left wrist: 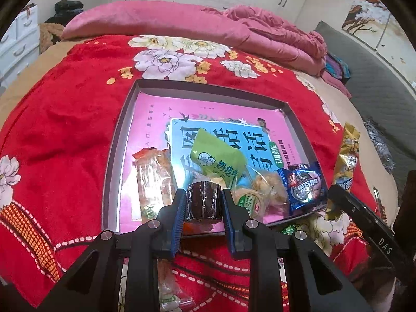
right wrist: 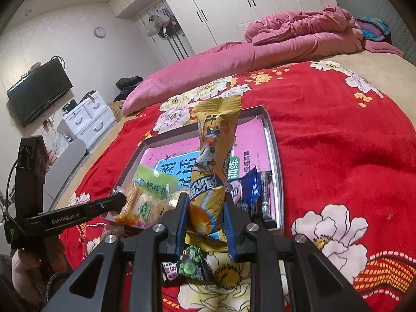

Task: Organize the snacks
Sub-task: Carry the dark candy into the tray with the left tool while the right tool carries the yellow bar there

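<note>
The left gripper [left wrist: 203, 202] pinches a dark round plastic-wrapped cake [left wrist: 203, 200], hiding its underside. The right gripper [right wrist: 206, 218] clamps an upright yellow foil snack packet [right wrist: 212, 161], which screens part of the shallow grey cardboard tray [right wrist: 273, 140]; the tray's far half lies open.

Red floral blanket [left wrist: 65, 119], pink quilt [left wrist: 273, 31], white wardrobe [right wrist: 234, 7], wall clock [right wrist: 99, 32].

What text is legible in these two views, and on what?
"GenRobot.AI": side of the left gripper, right wrist view.
"DAS": edge of the right gripper, rest cut off.
"训练": green badge on the book cover in the tray.
"奶疙瘩": green snack packet; last characters uncertain.
Blue cookie packet, yellow packet and the cover's small print: too blurred or distorted to read.
</note>
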`<state>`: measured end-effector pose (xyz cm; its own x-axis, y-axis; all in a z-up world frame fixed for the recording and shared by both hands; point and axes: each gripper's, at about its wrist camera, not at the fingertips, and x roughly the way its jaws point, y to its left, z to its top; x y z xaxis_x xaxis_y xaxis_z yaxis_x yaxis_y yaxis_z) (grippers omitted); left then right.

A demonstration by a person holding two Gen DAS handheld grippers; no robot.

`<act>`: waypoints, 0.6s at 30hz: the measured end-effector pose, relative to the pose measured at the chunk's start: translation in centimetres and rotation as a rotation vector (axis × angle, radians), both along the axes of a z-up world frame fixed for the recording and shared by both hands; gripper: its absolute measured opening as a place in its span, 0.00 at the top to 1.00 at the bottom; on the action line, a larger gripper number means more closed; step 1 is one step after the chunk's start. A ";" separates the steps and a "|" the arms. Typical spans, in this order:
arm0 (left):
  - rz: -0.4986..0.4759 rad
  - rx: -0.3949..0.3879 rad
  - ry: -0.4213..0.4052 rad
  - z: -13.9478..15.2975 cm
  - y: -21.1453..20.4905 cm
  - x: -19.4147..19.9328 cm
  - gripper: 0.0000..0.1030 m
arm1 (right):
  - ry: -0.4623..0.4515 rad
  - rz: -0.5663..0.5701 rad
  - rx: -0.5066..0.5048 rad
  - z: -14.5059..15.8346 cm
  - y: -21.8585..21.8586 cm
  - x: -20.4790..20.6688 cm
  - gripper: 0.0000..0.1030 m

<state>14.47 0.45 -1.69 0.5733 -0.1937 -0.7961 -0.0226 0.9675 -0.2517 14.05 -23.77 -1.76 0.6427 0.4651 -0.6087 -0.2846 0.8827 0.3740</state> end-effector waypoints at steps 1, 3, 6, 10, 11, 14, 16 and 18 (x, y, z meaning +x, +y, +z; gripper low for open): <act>0.001 0.002 0.002 -0.1 0.0 0.1 0.73 | 0.002 0.001 0.001 -0.1 0.1 0.2 0.75; 0.004 0.005 0.008 -0.3 0.0 0.3 0.73 | 0.007 0.006 0.001 -0.2 0.2 0.4 0.75; 0.007 0.012 0.014 -0.6 0.0 0.4 0.73 | 0.019 0.019 0.000 -0.5 0.7 0.8 0.75; 0.008 0.022 0.022 -0.9 -0.1 0.7 0.73 | 0.028 0.045 -0.006 -1.0 1.6 1.1 0.75; 0.008 0.025 0.023 -1.0 -0.1 0.7 0.73 | 0.030 0.054 -0.008 -1.1 1.9 1.2 0.75; 0.008 0.027 0.028 -1.2 -0.1 0.9 0.73 | 0.036 0.067 -0.016 -1.4 2.4 1.4 0.75; 0.007 0.033 0.029 -1.2 -0.1 1.0 0.73 | 0.041 0.072 -0.020 -1.7 2.8 1.6 0.75; 0.008 0.035 0.030 -1.3 -0.1 1.1 0.73 | 0.046 0.074 -0.022 -1.9 3.0 1.7 0.75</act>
<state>15.59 0.32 -2.97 0.5502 -0.1609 -0.8194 -0.0376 0.9755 -0.2168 15.76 -20.79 -3.64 0.5784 0.4960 -0.6476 -0.3320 0.8683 0.3685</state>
